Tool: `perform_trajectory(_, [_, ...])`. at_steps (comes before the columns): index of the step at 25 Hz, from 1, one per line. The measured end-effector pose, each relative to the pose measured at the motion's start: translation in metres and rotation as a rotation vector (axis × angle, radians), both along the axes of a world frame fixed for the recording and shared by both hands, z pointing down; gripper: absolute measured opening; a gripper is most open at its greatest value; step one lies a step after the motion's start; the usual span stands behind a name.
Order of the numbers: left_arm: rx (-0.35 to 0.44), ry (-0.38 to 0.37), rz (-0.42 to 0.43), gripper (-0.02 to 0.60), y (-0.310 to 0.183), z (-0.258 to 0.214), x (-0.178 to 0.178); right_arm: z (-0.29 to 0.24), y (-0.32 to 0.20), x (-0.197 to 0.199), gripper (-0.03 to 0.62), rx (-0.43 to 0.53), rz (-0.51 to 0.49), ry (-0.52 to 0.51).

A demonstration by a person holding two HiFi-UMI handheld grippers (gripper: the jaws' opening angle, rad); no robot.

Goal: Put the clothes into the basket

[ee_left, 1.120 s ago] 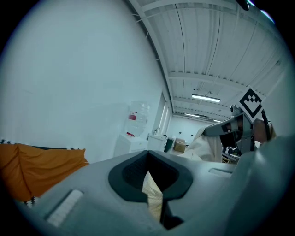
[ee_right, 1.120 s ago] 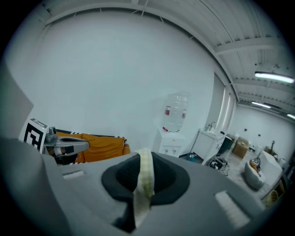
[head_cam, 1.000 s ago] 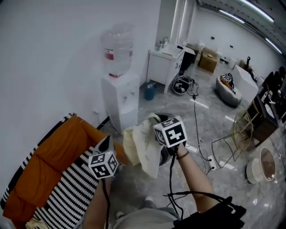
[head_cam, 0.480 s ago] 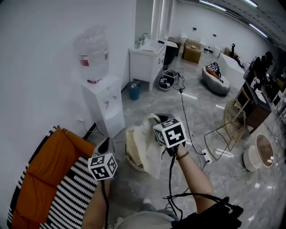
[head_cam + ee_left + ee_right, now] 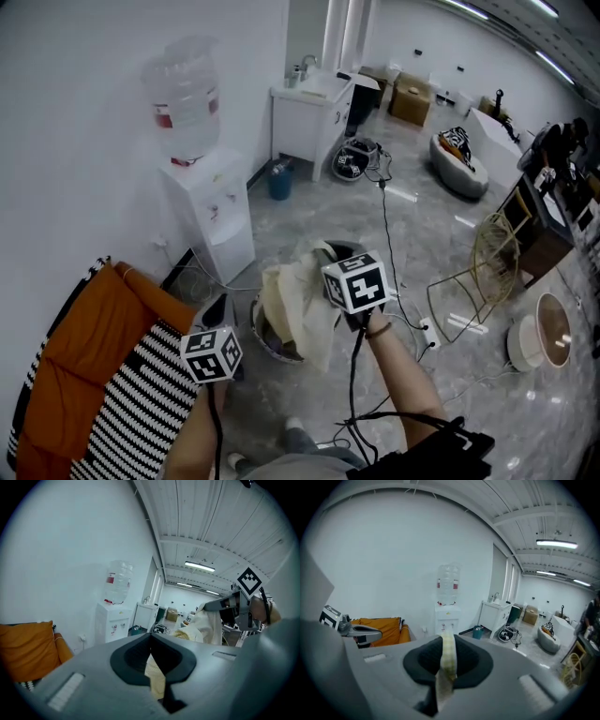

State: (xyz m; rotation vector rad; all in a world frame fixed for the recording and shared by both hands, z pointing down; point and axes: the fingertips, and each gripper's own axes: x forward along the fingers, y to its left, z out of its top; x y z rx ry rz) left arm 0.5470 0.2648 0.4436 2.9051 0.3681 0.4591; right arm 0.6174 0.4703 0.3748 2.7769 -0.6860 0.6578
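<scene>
right gripper (image 5: 448,654) clenched on pale garment (image 5: 298,307), dangling it over basket (image 5: 266,343) so cloth falls inside on release. left gripper (image 5: 151,641) closed, tips together, apparently empty, near basket.

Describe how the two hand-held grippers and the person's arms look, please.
The left gripper and the right gripper each have a smooth grey body with black pads at the jaws. Each carries a white cube with black square markers: left cube, right cube. A black cable runs back from each along the forearm. No sleeves show; the right wrist bears a thin band.
</scene>
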Motion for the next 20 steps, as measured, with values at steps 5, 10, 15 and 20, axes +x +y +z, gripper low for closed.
perform_trajectory(5, [0.009,-0.041,-0.018,0.009,0.0,0.018,0.011,0.033,0.008,0.027,0.028,0.031,0.015,-0.039])
perform_trajectory(10, [0.027,-0.083,-0.042,0.009,-0.008,0.043,0.018,0.085,0.011,0.051,0.028,0.016,0.037,-0.098])
perform_trajectory(15, [0.027,-0.138,-0.076,0.009,-0.018,0.073,0.021,0.141,0.013,0.066,0.028,-0.004,0.053,-0.18])
perform_trajectory(20, [0.038,-0.18,-0.107,0.009,-0.029,0.098,0.017,0.185,0.01,0.075,0.028,-0.02,0.055,-0.239])
